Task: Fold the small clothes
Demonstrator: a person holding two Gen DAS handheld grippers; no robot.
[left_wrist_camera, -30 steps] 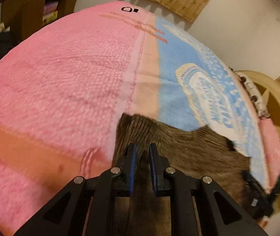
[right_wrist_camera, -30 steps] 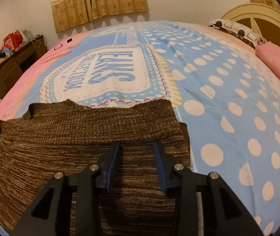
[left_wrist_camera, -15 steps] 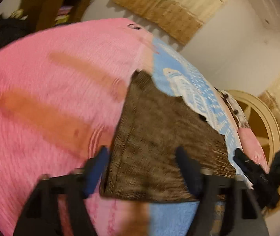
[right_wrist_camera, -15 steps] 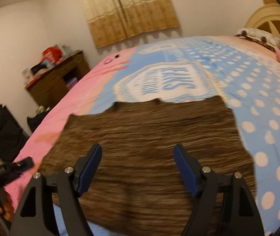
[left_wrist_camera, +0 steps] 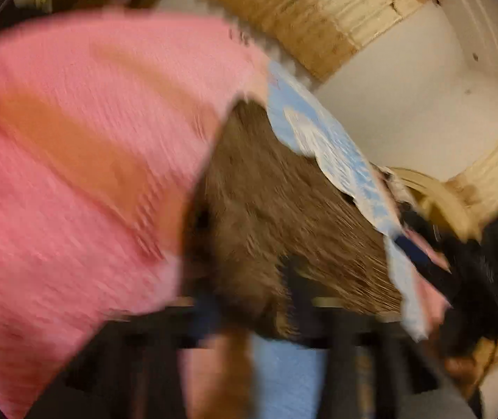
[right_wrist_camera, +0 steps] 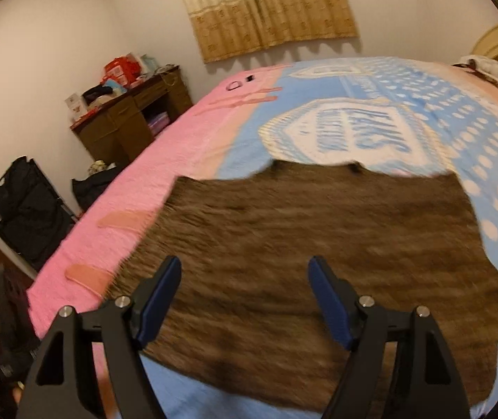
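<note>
Hovering over the brown knit top [right_wrist_camera: 304, 265] spread flat on the bed [right_wrist_camera: 186, 160], my right gripper [right_wrist_camera: 245, 296] gaped wide, empty; left gripper's [left_wrist_camera: 249, 317] jaws too blurred to tell. I judged gripping matching corners wisest.

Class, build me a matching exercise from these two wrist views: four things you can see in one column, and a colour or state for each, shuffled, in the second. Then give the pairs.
Things
1. garment
2. right gripper
3. curtain
4. desk

Descriptions
A. beige, hanging on the far wall
B. brown knit, spread flat on the bedspread
C. dark wood, cluttered on top
D. open, holding nothing

Pairs: 1-B, 2-D, 3-A, 4-C
</note>
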